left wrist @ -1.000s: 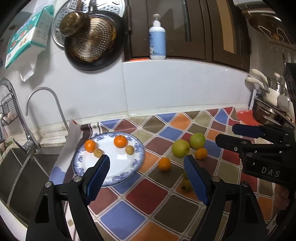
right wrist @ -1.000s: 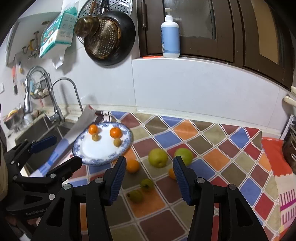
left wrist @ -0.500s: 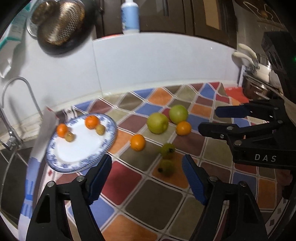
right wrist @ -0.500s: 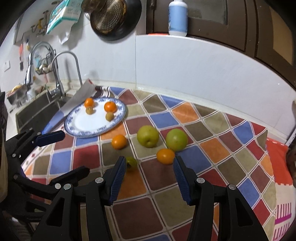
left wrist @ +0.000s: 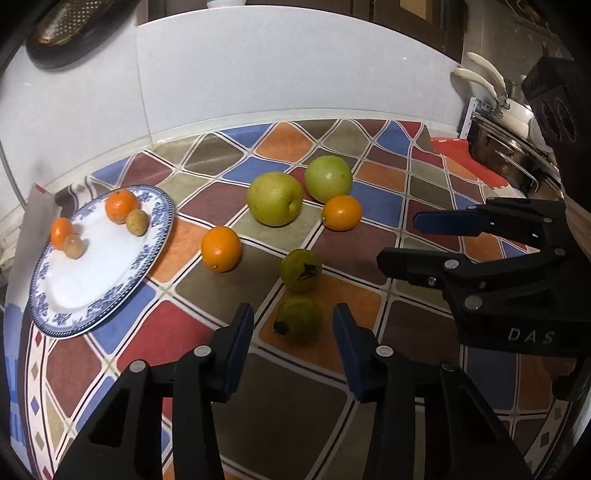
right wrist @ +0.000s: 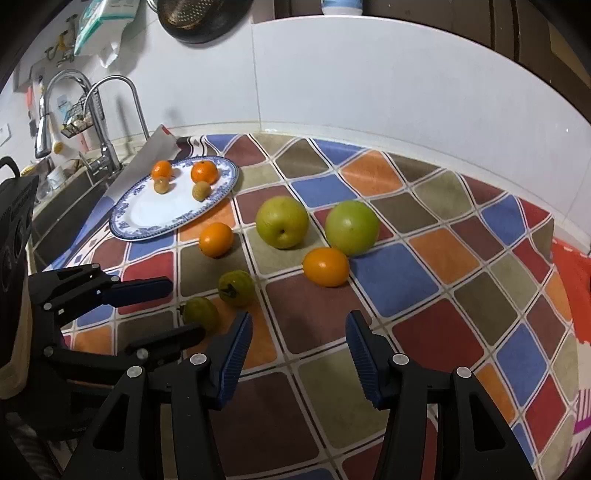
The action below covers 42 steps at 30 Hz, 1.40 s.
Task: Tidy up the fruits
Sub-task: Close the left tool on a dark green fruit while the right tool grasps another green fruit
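A blue-and-white plate (left wrist: pixel 92 291) (right wrist: pixel 144 210) holds two small oranges and two small brown fruits. On the checkered cloth lie two green apples (left wrist: pixel 274 198) (right wrist: pixel 282 222), two oranges (left wrist: pixel 221 249) (right wrist: pixel 325 266) and two small green persimmon-like fruits (left wrist: pixel 300 270) (right wrist: pixel 236 288). My left gripper (left wrist: pixel 293 325) is open, its fingers on either side of the nearer small green fruit (left wrist: pixel 297 319) (right wrist: pixel 201 314). My right gripper (right wrist: pixel 299 330) is open and empty, low over the cloth in front of the right orange.
A sink with taps (right wrist: pixel 107 122) lies left of the plate. A pan hangs on the wall (right wrist: pixel 199 18). Pots and a rack (left wrist: pixel 506 125) stand at the right end. A red mat (right wrist: pixel 572 266) lies beyond the cloth on the right.
Both grippers have dropped lower and moved in toward the fruits. The left gripper now straddles the nearer small green fruit; the right one has neared the right orange.
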### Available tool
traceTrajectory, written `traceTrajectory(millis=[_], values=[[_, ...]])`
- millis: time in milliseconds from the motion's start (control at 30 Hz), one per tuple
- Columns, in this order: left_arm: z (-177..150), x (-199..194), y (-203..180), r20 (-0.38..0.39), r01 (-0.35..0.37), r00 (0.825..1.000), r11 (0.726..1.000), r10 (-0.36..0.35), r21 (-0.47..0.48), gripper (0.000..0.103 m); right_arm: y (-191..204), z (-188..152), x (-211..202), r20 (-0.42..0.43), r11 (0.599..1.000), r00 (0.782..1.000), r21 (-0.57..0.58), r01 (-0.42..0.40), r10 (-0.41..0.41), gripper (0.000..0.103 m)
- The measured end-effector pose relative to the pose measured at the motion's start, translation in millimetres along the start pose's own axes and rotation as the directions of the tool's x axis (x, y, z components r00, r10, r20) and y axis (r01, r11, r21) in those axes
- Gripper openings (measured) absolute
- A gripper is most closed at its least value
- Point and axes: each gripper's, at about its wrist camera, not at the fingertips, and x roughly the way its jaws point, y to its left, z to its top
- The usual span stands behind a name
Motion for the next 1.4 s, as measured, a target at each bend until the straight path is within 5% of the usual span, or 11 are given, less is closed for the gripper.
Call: traceTrajectory(millis=[200, 433, 1100, 1400], values=[[3.0, 10.4, -0.9, -0.019, 0.033, 0.999, 0.999, -0.033, 0.014, 0.029, -3.4, -1.2, 6.2, -0.015, 1.0, 1.0, 0.022, -0.003, 0.004, 0.053], [3.2, 8.4, 3.6, -0.013, 0.046, 0.999, 0.999, -0.046, 0.004, 0.028, -1.7, 0.2, 10.6, -0.03, 1.0, 0.999, 0.026, -0.013, 0.013, 0.054], [-1.9, -17.2, 53.1, 0.012, -0.138, 0.99, 0.982, 0.141, -0.127, 0.028, 33.3, 22.6, 49.2, -0.055, 0.993, 0.992, -0.009, -0.116, 0.115, 0.052], [-3.8, -19.7, 55.4, 0.02, -0.144, 0.989, 0.979, 0.148, -0.141, 0.028, 38.1, 23.5, 59.5, -0.083, 0.992, 0.988, -0.014, -0.128, 0.127, 0.031]])
